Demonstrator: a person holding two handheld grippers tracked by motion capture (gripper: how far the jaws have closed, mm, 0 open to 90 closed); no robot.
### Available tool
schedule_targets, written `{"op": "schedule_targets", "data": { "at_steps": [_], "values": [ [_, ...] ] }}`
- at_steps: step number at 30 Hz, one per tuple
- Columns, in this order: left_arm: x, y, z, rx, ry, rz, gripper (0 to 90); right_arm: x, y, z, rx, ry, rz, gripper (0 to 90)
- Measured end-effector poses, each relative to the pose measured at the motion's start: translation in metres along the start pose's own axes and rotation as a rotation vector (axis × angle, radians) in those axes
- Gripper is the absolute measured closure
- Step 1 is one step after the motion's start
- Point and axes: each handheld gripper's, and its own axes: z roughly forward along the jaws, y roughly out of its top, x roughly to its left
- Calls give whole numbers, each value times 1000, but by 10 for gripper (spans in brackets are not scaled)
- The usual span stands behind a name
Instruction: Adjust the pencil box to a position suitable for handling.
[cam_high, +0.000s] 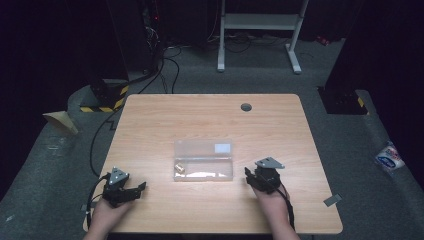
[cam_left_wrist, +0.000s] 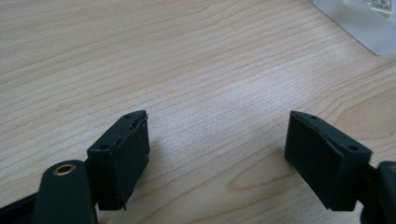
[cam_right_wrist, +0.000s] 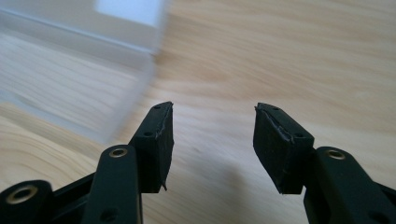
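Your left gripper (cam_high: 141, 187) stands wide open over the table (cam_high: 165, 115), holding nothing. Your right gripper (cam_high: 246, 173), partly open and empty, is just beside the clear box (cam_high: 202, 160).

The light wood-grain surface (cam_high: 210, 115) carried a clear plastic box (cam_high: 203, 160) near its middle. A small round grommet hole (cam_high: 246, 107) sat in the surface beyond the box, toward the far edge.
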Motion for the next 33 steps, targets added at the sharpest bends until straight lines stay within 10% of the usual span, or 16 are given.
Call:
{"op": "schedule_targets", "data": {
  "at_steps": [10, 33],
  "values": [
    [0, 0, 0, -1, 0, -3, 224, -42, -33, -10, 47, -83, 68, 366],
    [-3, -1, -1, -3, 8, -14, 238, -37, -32, -8, 48, -87, 80, 307]
  ]
}}
